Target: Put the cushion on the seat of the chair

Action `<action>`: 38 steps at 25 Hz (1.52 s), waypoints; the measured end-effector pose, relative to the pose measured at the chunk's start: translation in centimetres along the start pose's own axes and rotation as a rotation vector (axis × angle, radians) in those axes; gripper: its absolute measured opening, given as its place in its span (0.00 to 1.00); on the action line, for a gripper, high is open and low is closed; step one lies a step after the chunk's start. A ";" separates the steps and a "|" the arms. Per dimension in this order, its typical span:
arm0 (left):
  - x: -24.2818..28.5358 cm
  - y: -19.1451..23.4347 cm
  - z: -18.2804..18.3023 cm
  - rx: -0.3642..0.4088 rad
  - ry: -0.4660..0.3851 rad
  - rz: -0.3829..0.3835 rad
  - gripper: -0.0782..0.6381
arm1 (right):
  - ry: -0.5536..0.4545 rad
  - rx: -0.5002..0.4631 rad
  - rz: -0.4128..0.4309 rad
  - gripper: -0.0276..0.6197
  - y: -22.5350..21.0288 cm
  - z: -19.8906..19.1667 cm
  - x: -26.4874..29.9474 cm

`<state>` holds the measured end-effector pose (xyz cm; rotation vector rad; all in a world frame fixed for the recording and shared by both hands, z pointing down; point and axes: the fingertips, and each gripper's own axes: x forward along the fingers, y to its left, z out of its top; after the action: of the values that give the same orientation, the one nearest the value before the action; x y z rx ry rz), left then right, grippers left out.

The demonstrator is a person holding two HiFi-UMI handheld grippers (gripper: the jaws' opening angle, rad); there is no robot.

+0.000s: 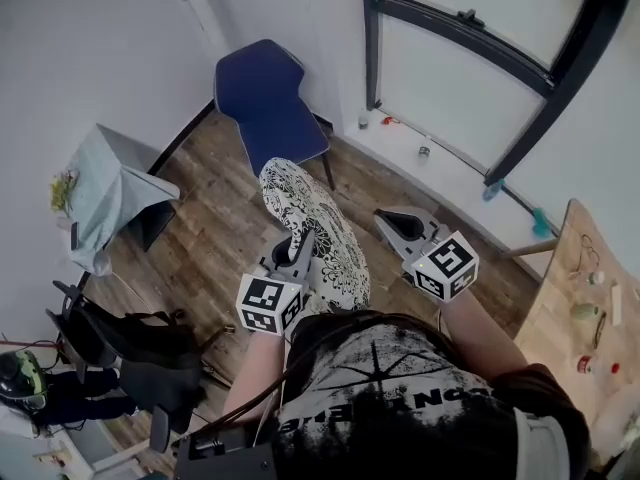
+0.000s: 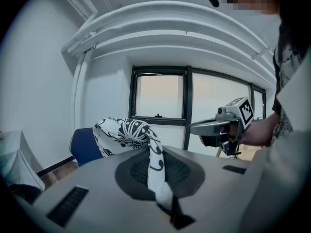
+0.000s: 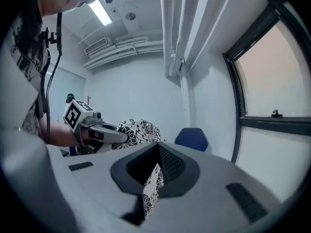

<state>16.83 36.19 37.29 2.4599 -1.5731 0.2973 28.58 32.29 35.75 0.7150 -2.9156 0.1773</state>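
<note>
Head view, near to far.

- Nearest, at 6 o'clock: the person's dark printed shirt [image 1: 400, 393].
- Left gripper [image 1: 300, 248] at 7 o'clock of frame centre. Its fingers [image 2: 131, 174] are clenched on a thin fold of the cushion [image 1: 310, 218]. In the left gripper view the patterned fabric runs out from between them.
- Right gripper [image 1: 388, 218] at 4 o'clock of centre. Its fingers [image 3: 179, 171] are also clenched on a scrap of the same black-and-white fabric, seen in the right gripper view.
- The cushion is held up over the wooden floor [image 1: 220, 228], lengthwise toward 12 o'clock. Its near end is at the left gripper.
- Its far end overlaps the front edge of the seat [image 1: 290, 133] in this view. Whether the two touch cannot be told.
- The blue chair [image 1: 262, 88] is at 11 o'clock, beyond the cushion, with its back toward the wall corner.
- Sides: a wooden tabletop [image 1: 565, 308] with small items at 4 o'clock, a cloth-draped table [image 1: 105, 193] at 9 o'clock, and a black bag [image 1: 130, 353] at 8 o'clock.
- Farthest: a dark-framed window [image 1: 460, 43] at 1 o'clock.
</note>
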 end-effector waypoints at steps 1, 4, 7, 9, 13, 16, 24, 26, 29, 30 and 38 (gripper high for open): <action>0.1 -0.1 0.0 -0.001 -0.002 -0.003 0.14 | -0.001 0.003 0.000 0.07 0.1 0.0 -0.1; 0.3 -0.7 0.0 -0.001 -0.001 -0.015 0.14 | -0.005 0.007 0.007 0.07 0.4 -0.2 -0.5; 0.5 -1.1 -0.2 -0.003 0.001 -0.028 0.14 | -0.010 0.006 0.017 0.07 1.1 -0.3 -0.8; 0.7 -1.2 -0.3 -0.005 0.005 -0.038 0.14 | -0.009 0.010 0.019 0.07 1.3 -0.5 -0.7; 1.1 -0.8 -0.7 -0.007 0.007 -0.057 0.14 | -0.005 0.018 0.016 0.07 1.4 -1.0 -0.2; 1.8 -0.3 -0.7 -0.006 0.008 -0.073 0.14 | -0.001 0.011 0.003 0.07 1.2 -1.1 0.3; 3.8 3.0 -0.1 0.000 0.010 -0.105 0.14 | 0.005 0.004 -0.033 0.07 -0.3 -0.7 3.4; 4.2 4.5 -0.1 -0.001 0.015 -0.113 0.14 | 0.005 0.004 -0.037 0.07 -0.6 -0.5 5.0; 4.9 6.9 0.1 0.000 0.014 -0.118 0.14 | -0.008 0.019 -0.038 0.07 -1.1 0.1 7.4; 5.3 7.8 0.3 0.001 0.012 -0.118 0.14 | -0.016 0.027 -0.040 0.07 -1.5 0.4 8.3; 7.9 14.7 1.1 0.005 0.023 -0.134 0.14 | -0.032 0.034 -0.062 0.07 -3.5 1.6 14.9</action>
<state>6.80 23.03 39.33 2.5411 -1.3914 0.3062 17.01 22.25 36.78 0.8196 -2.9230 0.2115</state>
